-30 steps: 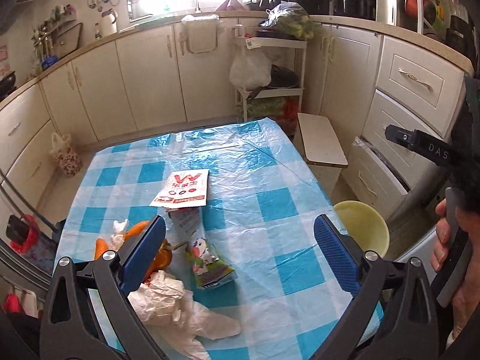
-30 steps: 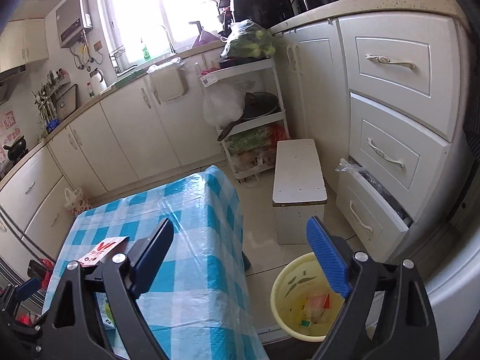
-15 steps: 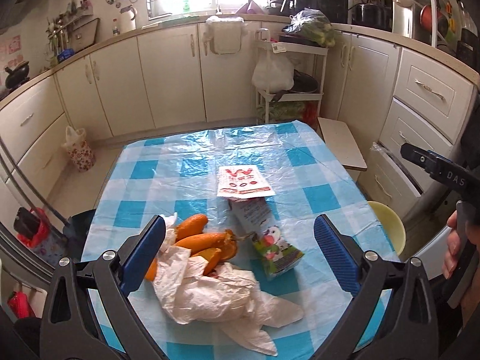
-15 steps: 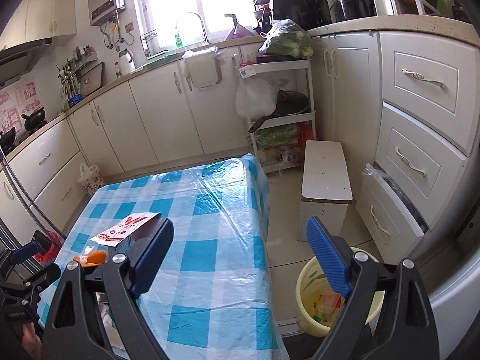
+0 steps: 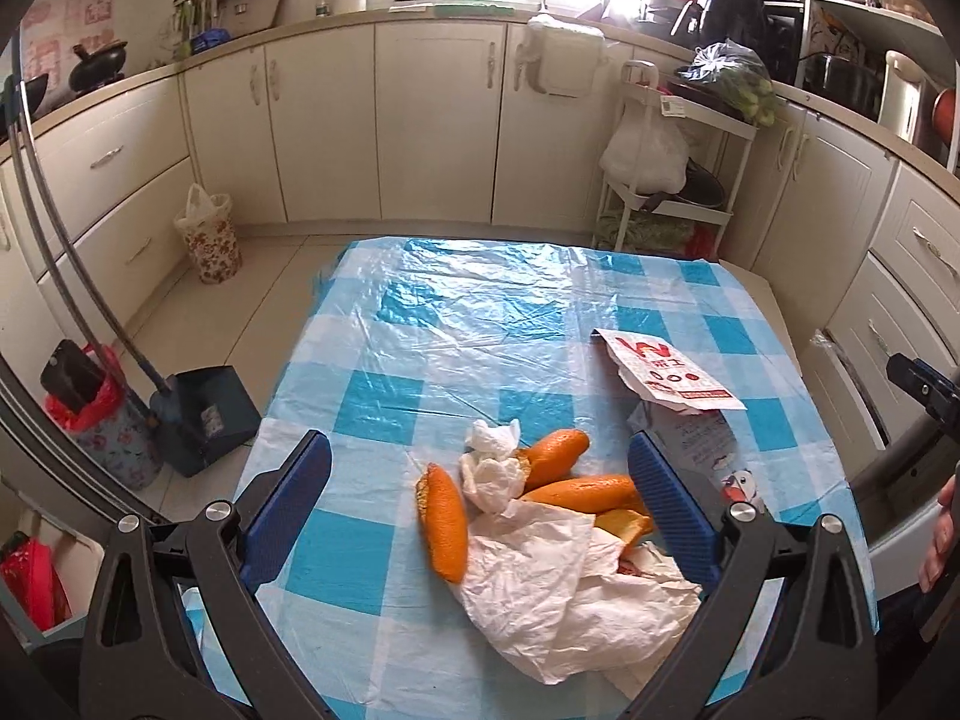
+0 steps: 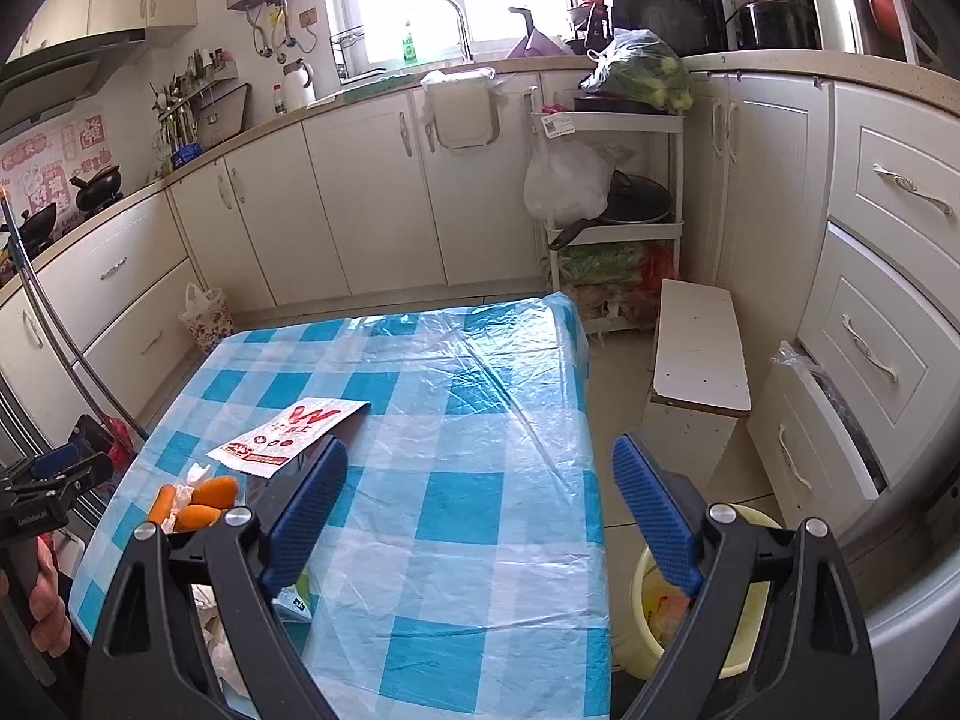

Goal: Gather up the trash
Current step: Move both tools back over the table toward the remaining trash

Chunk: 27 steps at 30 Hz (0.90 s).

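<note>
Orange peels (image 5: 447,519) and crumpled white paper (image 5: 558,588) lie heaped on the blue-checked tablecloth (image 5: 480,324), directly ahead of the left gripper (image 5: 480,501), whose blue-padded jaws stand wide apart and empty, hovering above the table with the heap framed between them. The nearest peel runs lengthwise away from the gripper, roughly parallel to its fingers, so the jaws as they stand would close across its short width. A tissue wad (image 5: 492,456) sits against the peels on their far side, and more peel pieces lean off toward the right pad.

Beyond the heap to the right lie a printed drink carton (image 5: 702,444) and a red-and-white paper sleeve (image 5: 666,369) that partly covers it. The right gripper (image 6: 480,507), also spread wide and holding nothing, hangs near the table's right edge, farther from the heap, with the yellow waste bin (image 6: 636,618) on the floor just below it. Judging by position, the left gripper is the nearer to take the peels; whether the paper is tangled with them is hard to tell.
</note>
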Available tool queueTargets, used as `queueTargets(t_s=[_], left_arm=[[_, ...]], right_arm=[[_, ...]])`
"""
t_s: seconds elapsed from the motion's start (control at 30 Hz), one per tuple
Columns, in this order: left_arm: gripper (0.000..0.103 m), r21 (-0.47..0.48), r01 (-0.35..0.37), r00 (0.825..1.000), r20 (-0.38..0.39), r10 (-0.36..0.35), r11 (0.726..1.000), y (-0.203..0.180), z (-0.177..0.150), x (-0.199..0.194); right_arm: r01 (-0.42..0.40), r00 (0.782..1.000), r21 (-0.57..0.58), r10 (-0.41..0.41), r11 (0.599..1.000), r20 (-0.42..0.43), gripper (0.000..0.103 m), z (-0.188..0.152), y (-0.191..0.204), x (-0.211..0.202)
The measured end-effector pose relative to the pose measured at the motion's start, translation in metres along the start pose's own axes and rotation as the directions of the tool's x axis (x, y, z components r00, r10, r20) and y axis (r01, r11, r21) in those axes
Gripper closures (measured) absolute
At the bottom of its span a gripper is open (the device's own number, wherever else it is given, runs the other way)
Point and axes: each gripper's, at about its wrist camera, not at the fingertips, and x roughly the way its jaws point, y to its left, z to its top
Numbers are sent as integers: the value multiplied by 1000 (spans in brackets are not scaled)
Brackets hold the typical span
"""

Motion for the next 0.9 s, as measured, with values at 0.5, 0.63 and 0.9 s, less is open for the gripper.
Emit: queueTargets(t_s=[0.5,0.63,0.9], left_arm=[[7,-92,36,996,-73,-42,995,31,-1,14],[7,-51,118,987,-99,-123,992,24,-5,8],[7,226,257,953,-221,-207,939,-28,-50,0]], right_arm=[[-59,998,-57,58,997,-20,17,2,22,8],[-48,999,-77,46,996,-29,17,-1,24,9],[-53,998,-71,51,996,-34,17,-2,24,9]])
